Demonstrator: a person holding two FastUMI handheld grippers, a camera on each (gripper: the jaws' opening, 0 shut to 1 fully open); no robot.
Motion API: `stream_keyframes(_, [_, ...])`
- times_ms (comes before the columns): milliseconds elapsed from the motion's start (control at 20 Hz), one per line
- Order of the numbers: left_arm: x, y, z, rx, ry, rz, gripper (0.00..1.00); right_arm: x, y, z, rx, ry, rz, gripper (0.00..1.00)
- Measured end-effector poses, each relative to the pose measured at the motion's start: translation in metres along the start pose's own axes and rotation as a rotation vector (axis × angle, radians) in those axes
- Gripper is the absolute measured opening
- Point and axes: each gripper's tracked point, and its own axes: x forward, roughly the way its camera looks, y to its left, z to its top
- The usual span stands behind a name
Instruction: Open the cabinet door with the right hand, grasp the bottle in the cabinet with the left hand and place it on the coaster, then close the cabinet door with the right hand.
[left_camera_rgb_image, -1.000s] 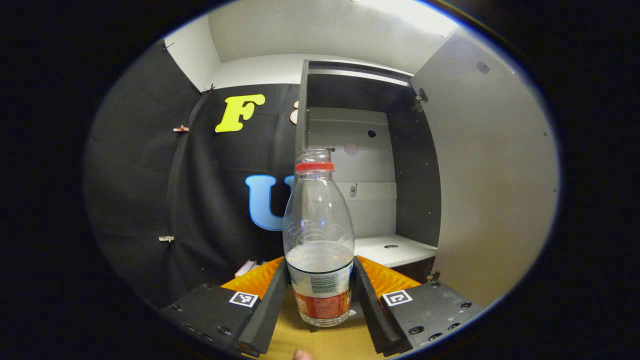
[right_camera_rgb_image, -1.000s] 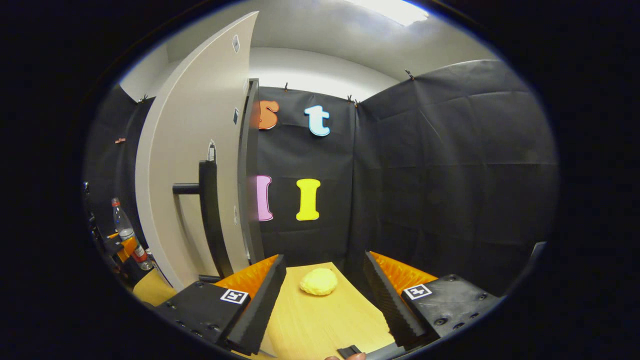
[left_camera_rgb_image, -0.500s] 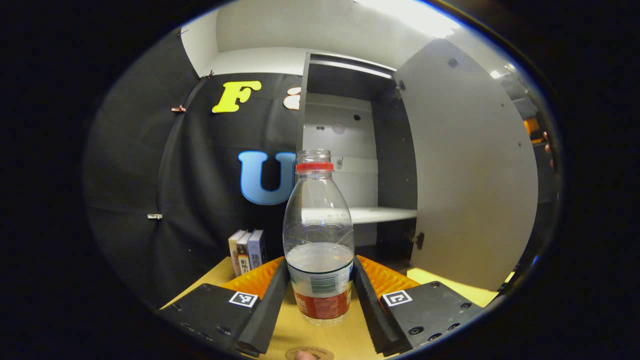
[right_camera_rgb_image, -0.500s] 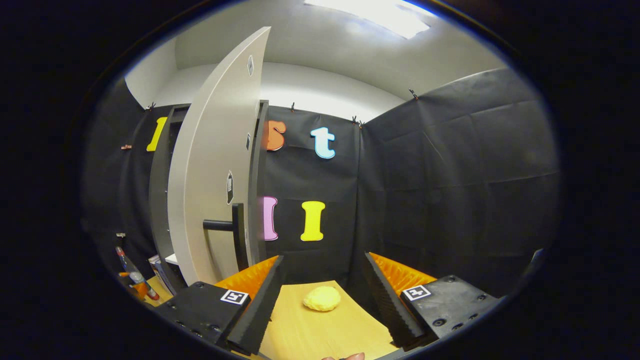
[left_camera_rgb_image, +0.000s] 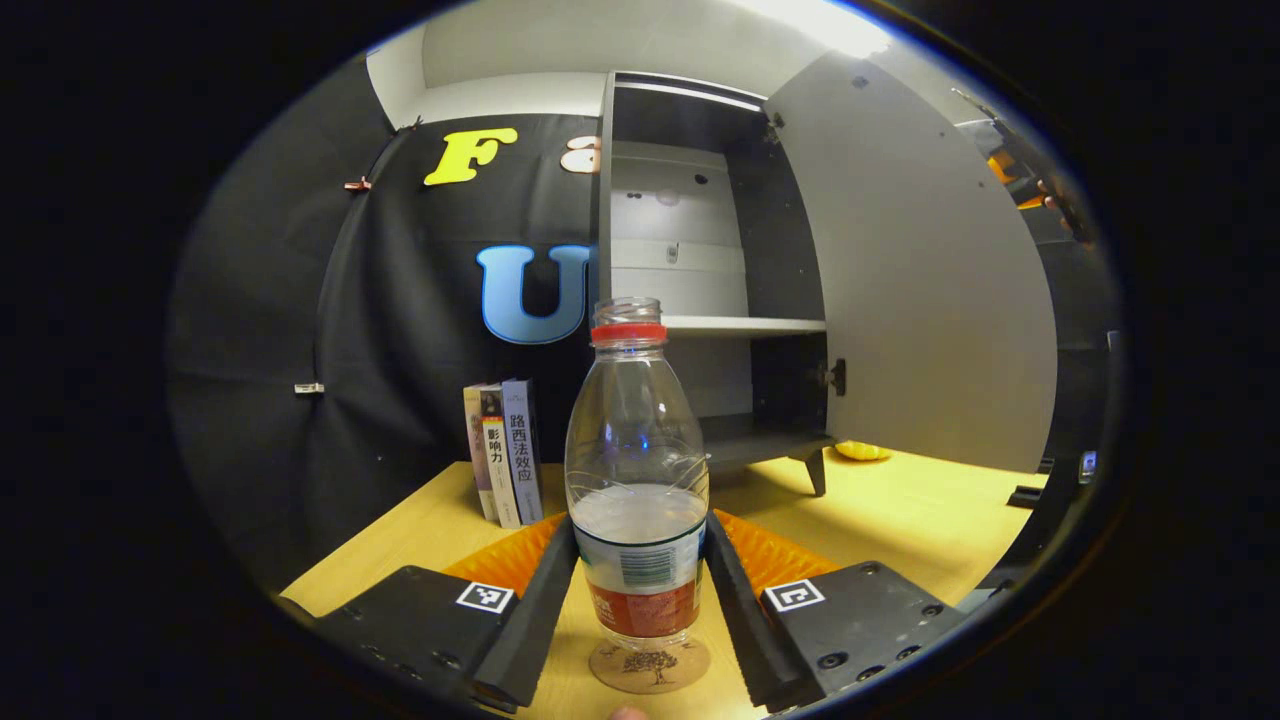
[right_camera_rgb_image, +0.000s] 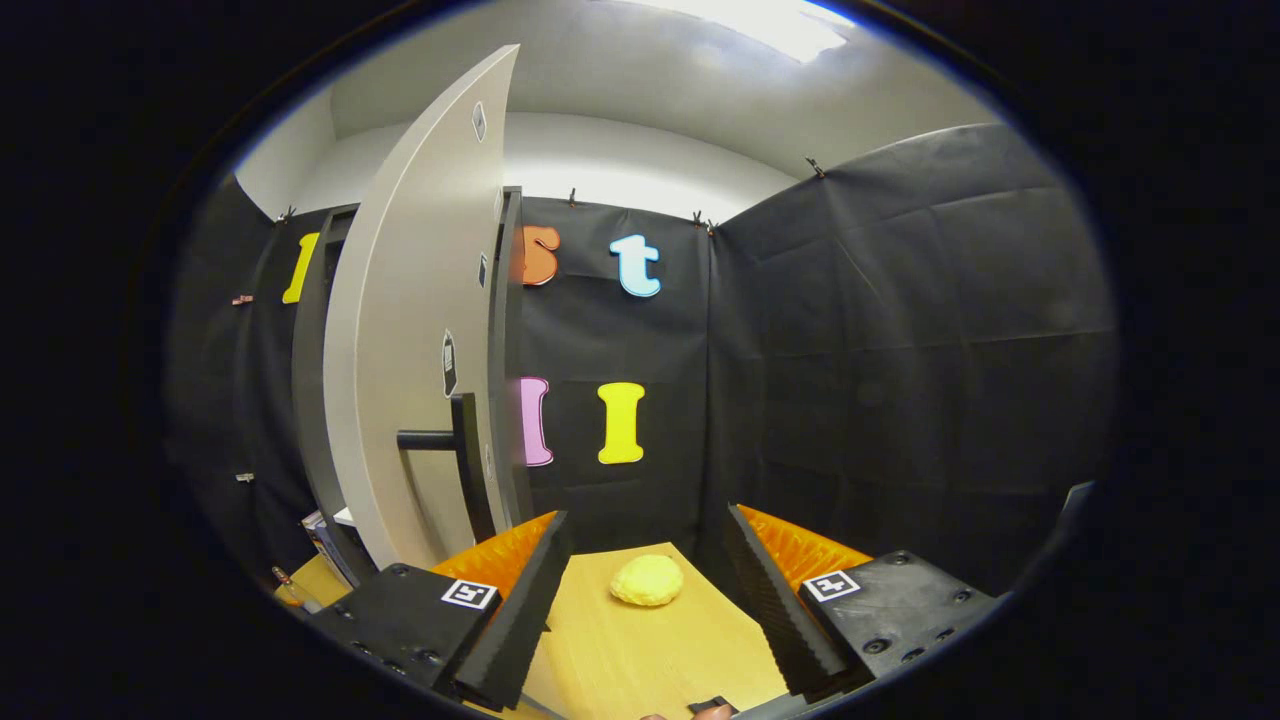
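Holding the bottle (left_camera_rgb_image: 637, 480) low on its label band in the left gripper view — left gripper (left_camera_rgb_image: 637, 590) has both fingers pressed on it, base just over the coaster (left_camera_rgb_image: 650, 665); contact unclear. Bottle's partly filled, uncapped, thin plastic: light, squashy, spillable, so a low grip seems best. Cabinet door (left_camera_rgb_image: 930, 290) stands open.

Right gripper view — right gripper (right_camera_rgb_image: 645, 600) jaws apart, empty, over the table (right_camera_rgb_image: 640, 660) near a yellow lump (right_camera_rgb_image: 647, 580); door handle (right_camera_rgb_image: 455, 455) to its left.

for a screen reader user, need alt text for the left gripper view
The left claw grips a clear plastic bottle with a red neck ring just above a round cork coaster on the light wooden table. Behind stand three upright books and the open grey cabinet.
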Motion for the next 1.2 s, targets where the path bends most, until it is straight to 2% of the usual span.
stream_keyframes(200, [0.003,-0.002,-0.025,0.035,0.006,-0.009,0.76,0.001,-0.008,-0.004,0.002,0.028,-0.031,0.95])
stream_keyframes(550, [0.008,-0.008,-0.049,0.036,0.024,-0.039,0.78,-0.002,-0.015,-0.006,-0.011,0.046,-0.073,0.95])
stream_keyframes(850, [0.004,-0.011,-0.048,0.043,0.037,-0.063,0.82,-0.004,-0.018,-0.012,-0.007,0.062,-0.083,0.95])
stream_keyframes(1050, [0.004,-0.006,-0.049,0.036,0.062,-0.045,0.93,-0.003,-0.019,-0.011,-0.01,0.06,-0.077,0.95])
stream_keyframes(1200, [-0.004,-0.009,-0.038,0.04,0.078,-0.066,0.93,-0.001,-0.018,-0.014,-0.007,0.056,-0.056,0.95])
